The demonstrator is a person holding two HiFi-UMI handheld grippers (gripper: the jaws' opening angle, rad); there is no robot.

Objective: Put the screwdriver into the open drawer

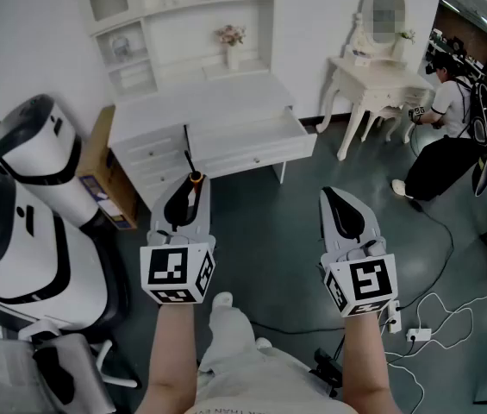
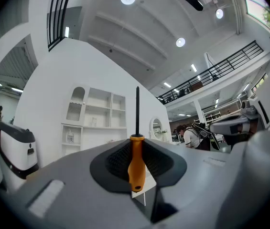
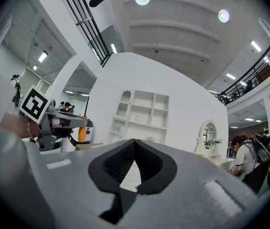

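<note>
The screwdriver (image 1: 194, 182) has an orange handle and a thin black shaft that points away from me. My left gripper (image 1: 192, 186) is shut on the handle. In the left gripper view the handle (image 2: 135, 162) sits clamped between the dark pads with the shaft standing straight up. The open drawer (image 1: 252, 141) juts from the white desk (image 1: 200, 102) just beyond the shaft's tip. My right gripper (image 1: 336, 200) hovers level beside the left one, shut with nothing in it; its pads (image 3: 150, 162) meet at the tips.
A large white-and-black machine (image 1: 28, 231) fills the left side. A white vanity table with a mirror (image 1: 379, 80) stands at the back right, a crouching person (image 1: 446, 136) beside it. Cables and a power strip (image 1: 417, 333) lie on the floor at right.
</note>
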